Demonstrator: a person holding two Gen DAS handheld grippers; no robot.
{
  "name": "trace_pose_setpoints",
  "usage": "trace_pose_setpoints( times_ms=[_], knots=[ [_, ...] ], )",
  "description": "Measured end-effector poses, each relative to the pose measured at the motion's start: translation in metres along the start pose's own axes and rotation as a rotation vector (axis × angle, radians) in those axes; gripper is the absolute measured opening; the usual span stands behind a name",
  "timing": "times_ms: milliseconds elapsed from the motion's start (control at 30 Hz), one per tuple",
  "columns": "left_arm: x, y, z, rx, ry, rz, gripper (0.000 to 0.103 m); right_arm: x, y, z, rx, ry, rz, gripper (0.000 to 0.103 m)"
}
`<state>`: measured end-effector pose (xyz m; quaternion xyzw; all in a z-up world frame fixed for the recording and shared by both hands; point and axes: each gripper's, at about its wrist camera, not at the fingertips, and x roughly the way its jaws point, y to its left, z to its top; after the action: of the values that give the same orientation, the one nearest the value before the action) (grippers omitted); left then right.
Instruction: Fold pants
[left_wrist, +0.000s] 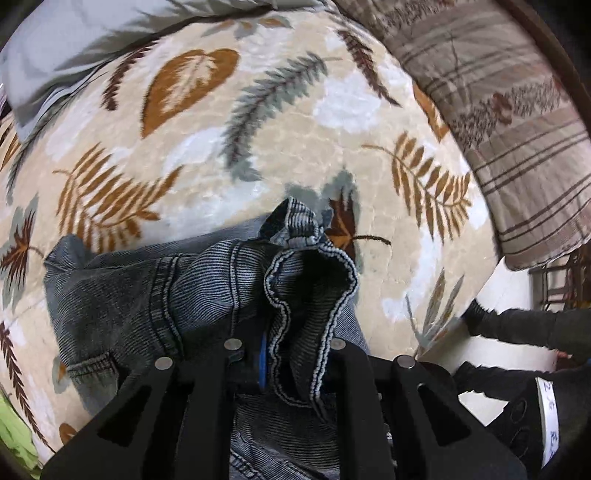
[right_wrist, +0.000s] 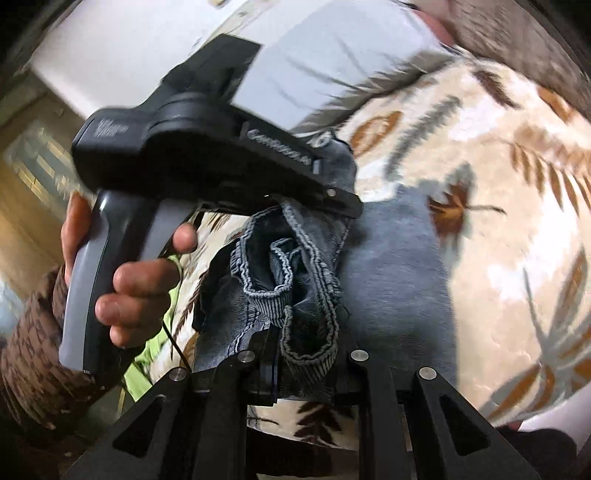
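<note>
At six o'clock, both our left gripper (left_wrist: 284, 350) and right gripper (right_wrist: 303, 360) clamp the jeans (left_wrist: 147, 295); heavy, floppy denim, best pinched by hems.

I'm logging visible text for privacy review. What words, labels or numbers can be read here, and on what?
Raised lettering on the left gripper body: too blurred to read.
Pale marking on its rear end: blurred, unreadable.
White label with blue handwriting on a black device: not legible.
Nothing on the jeans.
</note>
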<state>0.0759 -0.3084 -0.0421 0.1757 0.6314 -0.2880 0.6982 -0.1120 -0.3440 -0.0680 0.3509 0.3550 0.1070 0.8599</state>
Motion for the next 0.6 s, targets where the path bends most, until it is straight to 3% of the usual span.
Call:
trace_pose_setpoints(
  times_ms=[300, 600],
  knots=[
    [0.030, -0.018, 0.005, 0.038, 0.040, 0.090, 0.013, 0.003, -0.042, -0.006, 0.155, 0.027, 0.033, 0.017],
    [0.032, -0.043, 0.010, 0.087, 0.051, 0.189, 0.022, 0.008, -0.077, -0.008, 0.326, 0.054, 0.110, 0.037]
  ],
)
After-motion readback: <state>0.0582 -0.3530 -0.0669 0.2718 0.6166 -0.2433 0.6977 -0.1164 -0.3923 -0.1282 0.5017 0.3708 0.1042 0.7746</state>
